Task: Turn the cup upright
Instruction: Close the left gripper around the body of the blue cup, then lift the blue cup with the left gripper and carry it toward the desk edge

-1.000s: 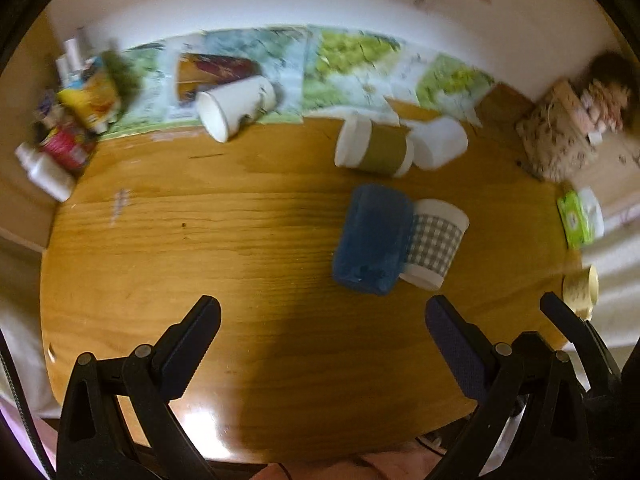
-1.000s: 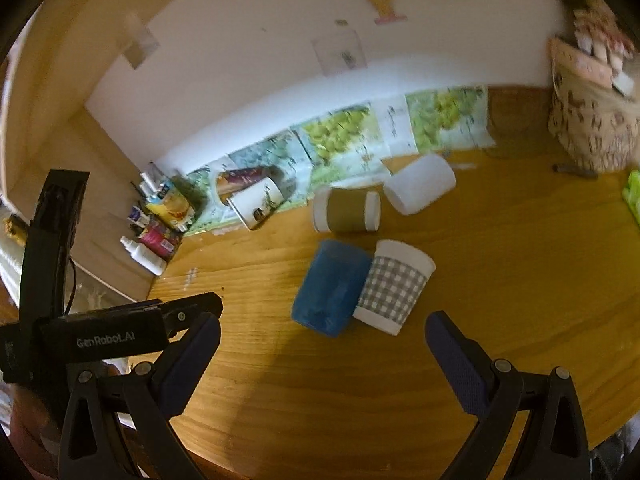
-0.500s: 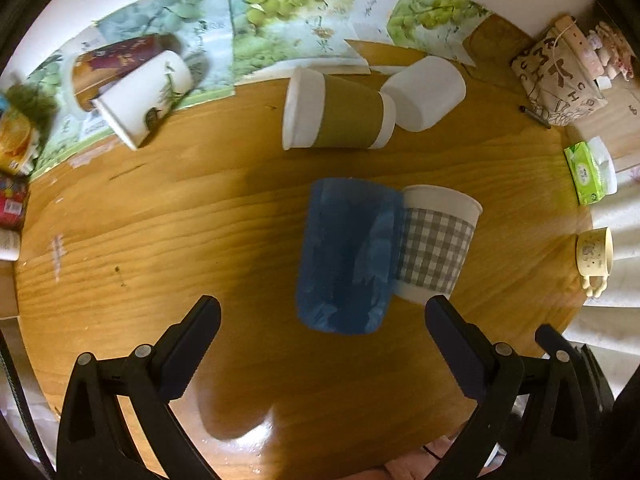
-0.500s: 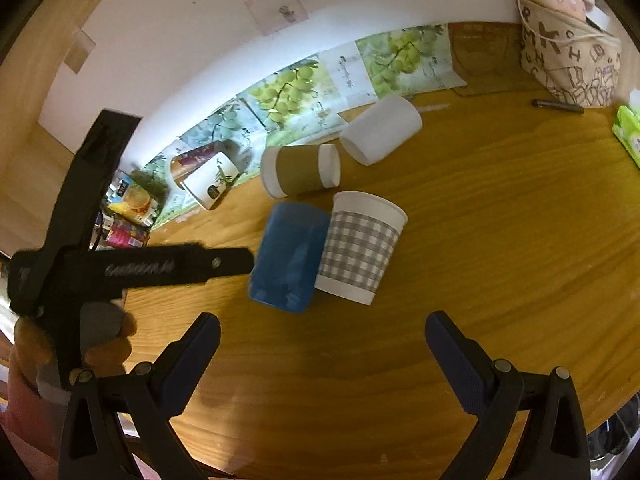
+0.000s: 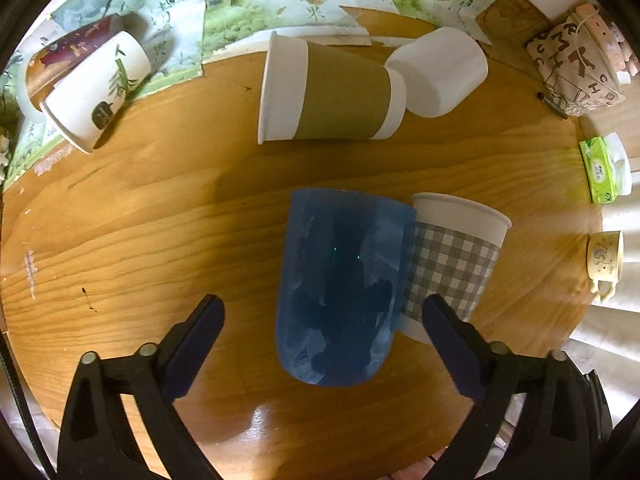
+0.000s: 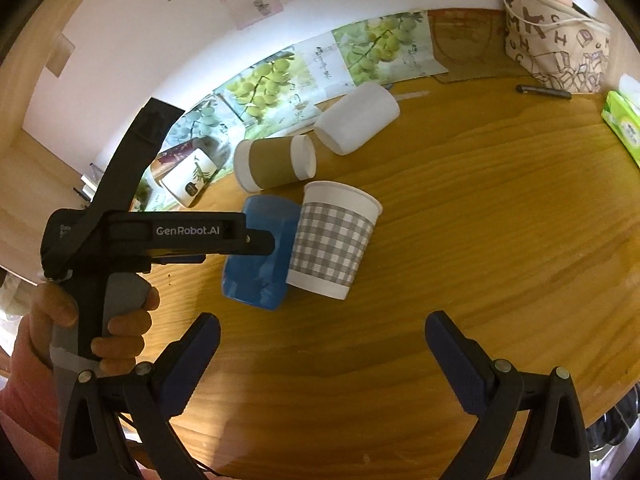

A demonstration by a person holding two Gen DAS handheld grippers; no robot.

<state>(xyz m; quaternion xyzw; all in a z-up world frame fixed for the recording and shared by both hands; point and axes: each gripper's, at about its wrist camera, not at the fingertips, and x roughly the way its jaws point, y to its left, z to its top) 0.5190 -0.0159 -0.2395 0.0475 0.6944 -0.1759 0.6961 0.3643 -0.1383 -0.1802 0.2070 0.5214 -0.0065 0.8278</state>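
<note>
left tongs: left gripper [image 5: 323,312] spread wide, nothing between the fingers; hovered over the blue cup [image 5: 340,292], fingertips flanking its near end without touching.
right tongs: right gripper [image 6: 322,334] also spread wide and unloaded, above bare wood near the desk's near edge, well short of the cups.
blue cup: lay on its side mid-desk [image 5: 140,240]. Long axis ran roughly from near edge to far edge; rounded closed end faced the near edge, straight end faced the far edge. Which end was the mouth could not be told for sure.
checked cup: gray-checked paper cup [image 5: 450,264] on its side, touching the blue cup's right flank, wide rim toward the far edge.
brown-sleeved cup: olive-sleeved paper cup [image 5: 328,92] on its side behind the blue cup, axis along the far edge, wide rim left.
white cup: plain white cup [image 5: 440,70] on its side, touching the sleeved cup's narrow end.
printed cup: white cup with leaf print [image 5: 96,92] toward the far-left edge, lying on the grape-print sheets [image 5: 280,4].
open room: bare wood left of the blue cup out to the left edge, and in front of it to the near edge; right side blocked by the checked cup.
right edge: tissue pack [image 5: 600,168] and small mug [image 5: 604,256] by the right edge, patterned bag [image 5: 572,72] at the far-right corner.
</note>
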